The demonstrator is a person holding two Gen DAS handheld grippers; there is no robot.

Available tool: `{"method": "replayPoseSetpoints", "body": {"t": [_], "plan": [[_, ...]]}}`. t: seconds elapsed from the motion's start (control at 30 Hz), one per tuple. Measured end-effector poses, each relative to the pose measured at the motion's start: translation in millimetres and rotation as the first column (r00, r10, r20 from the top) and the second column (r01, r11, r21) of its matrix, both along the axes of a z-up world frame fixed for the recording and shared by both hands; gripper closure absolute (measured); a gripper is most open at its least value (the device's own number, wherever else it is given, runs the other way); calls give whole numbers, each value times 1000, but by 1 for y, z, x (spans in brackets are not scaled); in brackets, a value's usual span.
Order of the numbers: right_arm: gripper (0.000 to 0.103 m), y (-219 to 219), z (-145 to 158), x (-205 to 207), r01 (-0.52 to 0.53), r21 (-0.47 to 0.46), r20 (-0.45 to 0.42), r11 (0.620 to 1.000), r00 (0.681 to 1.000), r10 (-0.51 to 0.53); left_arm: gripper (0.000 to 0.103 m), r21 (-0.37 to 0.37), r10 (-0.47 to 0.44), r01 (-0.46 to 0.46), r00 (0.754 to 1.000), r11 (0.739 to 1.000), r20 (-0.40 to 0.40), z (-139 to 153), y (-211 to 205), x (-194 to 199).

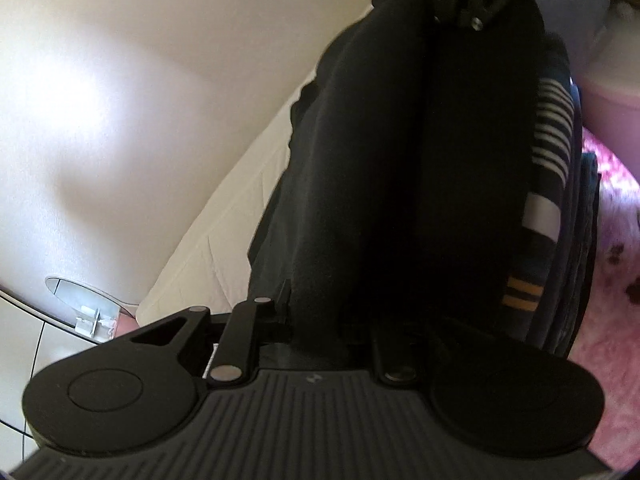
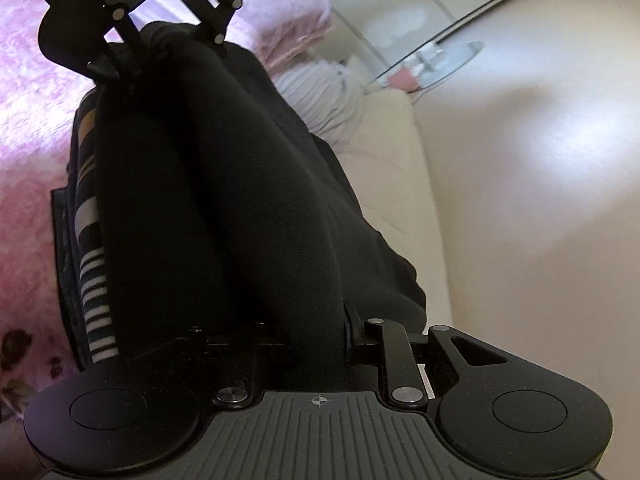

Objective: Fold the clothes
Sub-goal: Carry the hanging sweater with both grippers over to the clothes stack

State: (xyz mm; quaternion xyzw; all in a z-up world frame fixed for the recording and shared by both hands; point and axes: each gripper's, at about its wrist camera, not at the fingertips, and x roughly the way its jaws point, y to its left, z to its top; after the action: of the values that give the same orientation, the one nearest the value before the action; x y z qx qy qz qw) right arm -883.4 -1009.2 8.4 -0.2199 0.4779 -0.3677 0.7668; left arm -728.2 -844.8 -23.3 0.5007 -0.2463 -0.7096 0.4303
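Black garment, rolled lengthwise, spans between left gripper and right gripper, each clamping an end, above striped stack.

The black garment is thick, matt cloth with a soft, fleecy nap. Beside it, the striped garment looks like smooth knit fabric. The pink blanket on the bed is plush and fuzzy. The left gripper and right gripper are matt black plastic with ribbed bodies and shiny metal rivets. The mattress edge is cream quilted cloth.
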Motion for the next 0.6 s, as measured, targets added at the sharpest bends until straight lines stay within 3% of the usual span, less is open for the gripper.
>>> {"method": "replayPoseSetpoints", "body": {"t": [0.17, 0.33, 0.43, 0.53, 0.6], "plan": [[83, -10, 9, 7, 28, 11, -29, 1000, 999, -28, 89, -10, -28, 29, 999, 1000, 39, 7, -11, 3], [84, -7, 47, 17, 46, -55, -14, 997, 999, -47, 89, -125, -33, 34, 999, 992, 10, 35, -10, 8], [84, 12, 61, 18, 58, -76, 15, 995, 998, -57, 86, -94, -59, 58, 998, 994, -9, 32, 0, 12], [83, 19, 21, 21, 26, -2, -74, 1000, 997, -26, 88, -23, -66, 67, 996, 997, 59, 5, 5, 8], [82, 23, 2, 24, 10, -27, -129, 1000, 992, -13, 87, -21, -47, 48, 997, 999, 66, 4, 7, 5]]}}
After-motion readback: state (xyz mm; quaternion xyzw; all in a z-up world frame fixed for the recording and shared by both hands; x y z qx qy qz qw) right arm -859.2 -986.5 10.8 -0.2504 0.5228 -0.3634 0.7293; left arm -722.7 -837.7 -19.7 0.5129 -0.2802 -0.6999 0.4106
